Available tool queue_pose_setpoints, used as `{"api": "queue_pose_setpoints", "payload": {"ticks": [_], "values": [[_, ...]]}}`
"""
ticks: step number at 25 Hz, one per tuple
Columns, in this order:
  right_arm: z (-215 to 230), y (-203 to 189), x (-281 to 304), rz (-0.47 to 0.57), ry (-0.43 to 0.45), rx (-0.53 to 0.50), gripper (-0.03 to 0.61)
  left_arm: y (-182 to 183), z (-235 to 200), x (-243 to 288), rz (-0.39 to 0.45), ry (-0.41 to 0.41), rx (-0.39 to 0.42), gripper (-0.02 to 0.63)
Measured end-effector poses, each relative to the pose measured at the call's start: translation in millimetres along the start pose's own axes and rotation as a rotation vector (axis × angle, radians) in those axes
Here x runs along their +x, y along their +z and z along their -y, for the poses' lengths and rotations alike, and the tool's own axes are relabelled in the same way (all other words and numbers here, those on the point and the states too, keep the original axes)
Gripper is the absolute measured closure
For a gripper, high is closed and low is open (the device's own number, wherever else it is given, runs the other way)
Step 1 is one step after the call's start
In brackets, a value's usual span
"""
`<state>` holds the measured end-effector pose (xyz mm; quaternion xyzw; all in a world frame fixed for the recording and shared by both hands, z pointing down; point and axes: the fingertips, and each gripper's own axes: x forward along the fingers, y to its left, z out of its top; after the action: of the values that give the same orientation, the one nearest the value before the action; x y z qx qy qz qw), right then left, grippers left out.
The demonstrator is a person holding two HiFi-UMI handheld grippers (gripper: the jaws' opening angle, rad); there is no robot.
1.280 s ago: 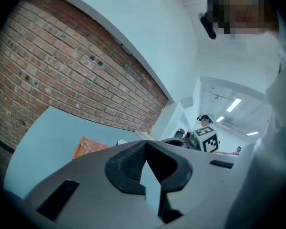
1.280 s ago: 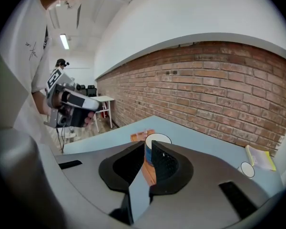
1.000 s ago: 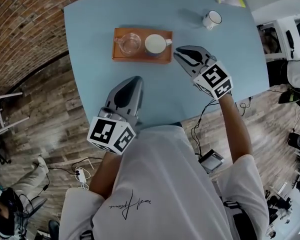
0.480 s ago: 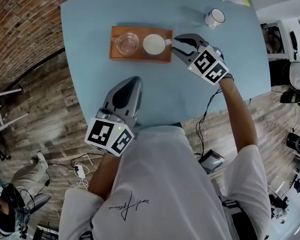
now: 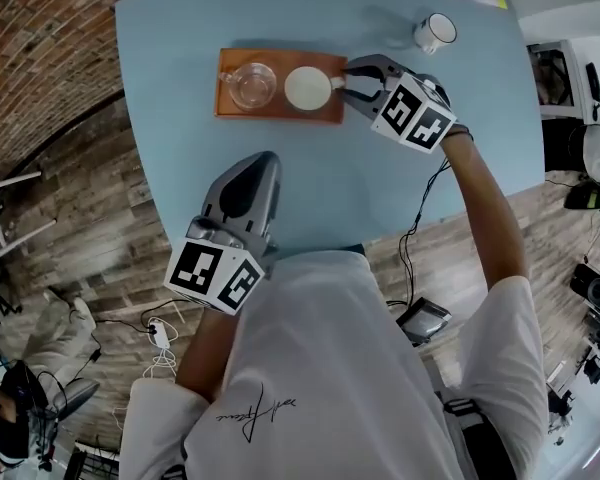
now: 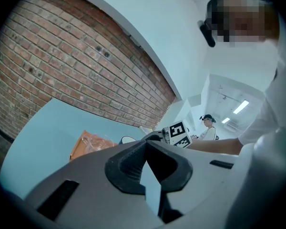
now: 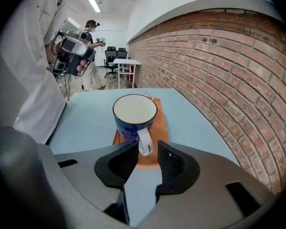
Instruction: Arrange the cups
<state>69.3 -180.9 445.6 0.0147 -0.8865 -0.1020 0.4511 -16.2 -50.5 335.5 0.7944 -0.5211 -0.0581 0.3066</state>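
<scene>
Looks like an office-style lab. Brick wall (image 7: 219, 56), strip light (image 7: 94, 5) overhead, swivel chairs (image 7: 111, 56) beside a white desk (image 7: 126, 62). Cables (image 5: 140, 340) on wooden floor (image 5: 80, 228)

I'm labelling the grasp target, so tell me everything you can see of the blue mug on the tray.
The blue mug looks ceramic: glossy dark blue outside, white inside, with a white loop handle. It stands upright and empty on the orange tray, at the end nearer the right gripper, next to a clear glass cup. Its handle points at that gripper and sits between the open jaws, with a gap on one side.
</scene>
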Motion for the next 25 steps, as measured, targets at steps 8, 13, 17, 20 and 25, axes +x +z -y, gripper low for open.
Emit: {"api": "queue_pose_setpoints", "payload": {"ticks": [8,13,17,20,25], "values": [[-3,3,10,0.007,0.030,-0.036,0.477,-3,-4,5,-0.018,0.007,0.015,0.604],[-4,2,13,0.011,0.041,-0.036,0.477,-2,-6,7,-0.020,0.004,0.010,0.604],[-4,2,12,0.014,0.036,-0.037,0.485,-5,-8,7,-0.027,0.000,-0.004,0.604],[-4,1,11,0.010,0.037,-0.043,0.495,-6,-9,5,-0.033,0.002,-0.006,0.604],[-3,2,11,0.009,0.036,-0.045,0.497,-3,-12,4,-0.029,0.006,-0.010,0.604]]}}
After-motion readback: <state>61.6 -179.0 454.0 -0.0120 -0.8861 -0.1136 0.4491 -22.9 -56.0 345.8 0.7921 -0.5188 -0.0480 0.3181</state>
